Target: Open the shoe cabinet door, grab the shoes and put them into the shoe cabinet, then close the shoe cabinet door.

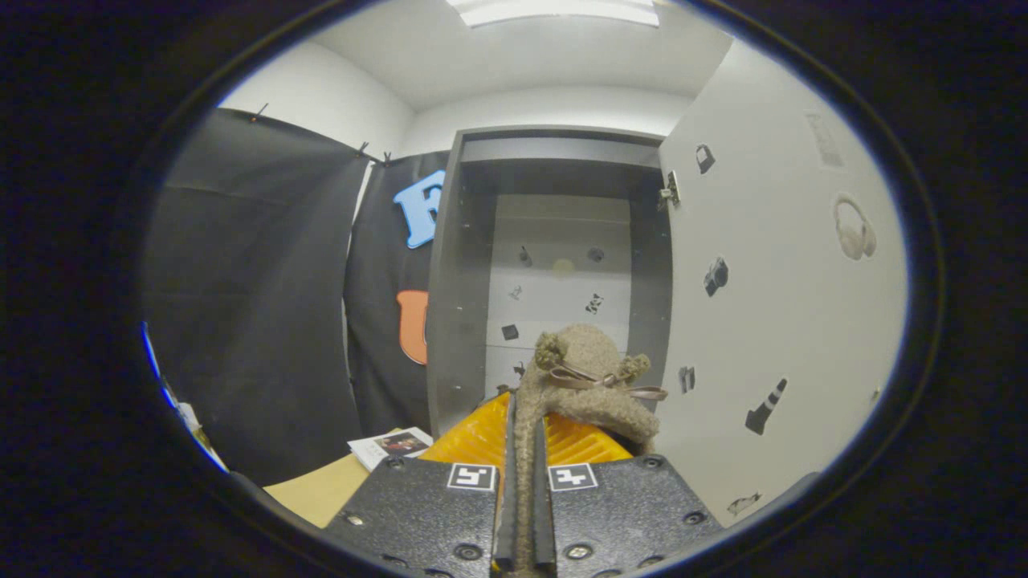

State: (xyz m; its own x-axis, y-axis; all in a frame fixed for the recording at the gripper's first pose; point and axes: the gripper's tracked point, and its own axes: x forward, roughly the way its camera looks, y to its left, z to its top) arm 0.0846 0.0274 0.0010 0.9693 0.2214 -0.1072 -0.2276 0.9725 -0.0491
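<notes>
While the gripper [524,449] is closed down to a narrow slit, both fingers press on the edge of a fuzzy tan shoe [586,377], which stands up between them and just ahead of their tips. A ribbon bow [598,379] sits on the shoe's front. Beyond the shoe stands the shoe cabinet [554,265], dark-framed with a pale back panel. Its door [771,297] is swung wide open, with small stickers on its inner face. Near the fingers, a booklet [392,444] lies on the light wooden counter [317,491].
</notes>
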